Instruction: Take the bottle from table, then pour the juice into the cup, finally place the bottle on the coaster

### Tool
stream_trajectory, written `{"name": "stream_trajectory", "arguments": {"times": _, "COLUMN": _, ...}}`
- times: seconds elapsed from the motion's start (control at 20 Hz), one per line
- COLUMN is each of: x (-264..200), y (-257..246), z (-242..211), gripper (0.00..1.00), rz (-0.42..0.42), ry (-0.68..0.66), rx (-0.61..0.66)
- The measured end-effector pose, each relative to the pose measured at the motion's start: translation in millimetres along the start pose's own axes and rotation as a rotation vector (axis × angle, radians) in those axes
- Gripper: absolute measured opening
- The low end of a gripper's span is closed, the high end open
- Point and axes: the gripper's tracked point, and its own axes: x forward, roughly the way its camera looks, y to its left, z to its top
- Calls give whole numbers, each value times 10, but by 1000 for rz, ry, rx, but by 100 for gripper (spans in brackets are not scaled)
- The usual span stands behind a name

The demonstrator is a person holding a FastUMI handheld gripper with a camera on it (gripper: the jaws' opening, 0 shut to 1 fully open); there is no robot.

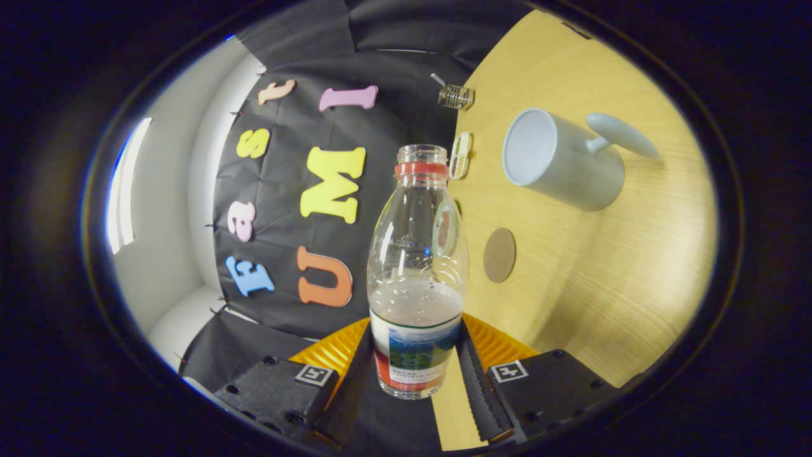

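Bottle (416, 273) first: in the gripper view it sits between the two fingers of the tool (415, 368), its labelled lower body squeezed by the dark pads on either side, so the tool is closed down to the bottle's width and has it firmly in hand. The cap is off; a red ring circles the open neck, and clear liquid fills roughly the lower part of the body, with a few bubbles at its surface. The whole scene is rolled sideways here, with the tabletop (602, 266) rising like a wall on one side, which suggests the tool and bottle are already tipped toward it. The relation that matters is this: the bottle's long axis runs straight ahead along the fingers, while the cup (561, 158), a pale mug with its handle pointing away from the bottle, stands well off to the side of that axis, its open mouth turned toward the bottle's neck. By my reading the mouth must travel sideways to reach the cup's rim before pouring. The coaster (499, 255), a small brown disc, lies on the tabletop between bottle and cup, nearer the bottle.
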Motion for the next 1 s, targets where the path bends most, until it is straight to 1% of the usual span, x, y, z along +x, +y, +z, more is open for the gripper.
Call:
{"name": "stream_trajectory", "arguments": {"times": 0.1, "x": 25, "y": 16, "z": 55, "gripper": 75, "rz": 4, "ry": -13, "rx": 35}}
{"name": "stream_trajectory", "arguments": {"times": 0.3, "x": 124, "y": 76, "z": 129, "gripper": 75, "rz": -4, "ry": -16, "rx": 55}}
{"name": "stream_trajectory", "arguments": {"times": 1.0, "x": 242, "y": 184, "z": 175, "gripper": 75, "rz": -2, "ry": -11, "rx": 200}}
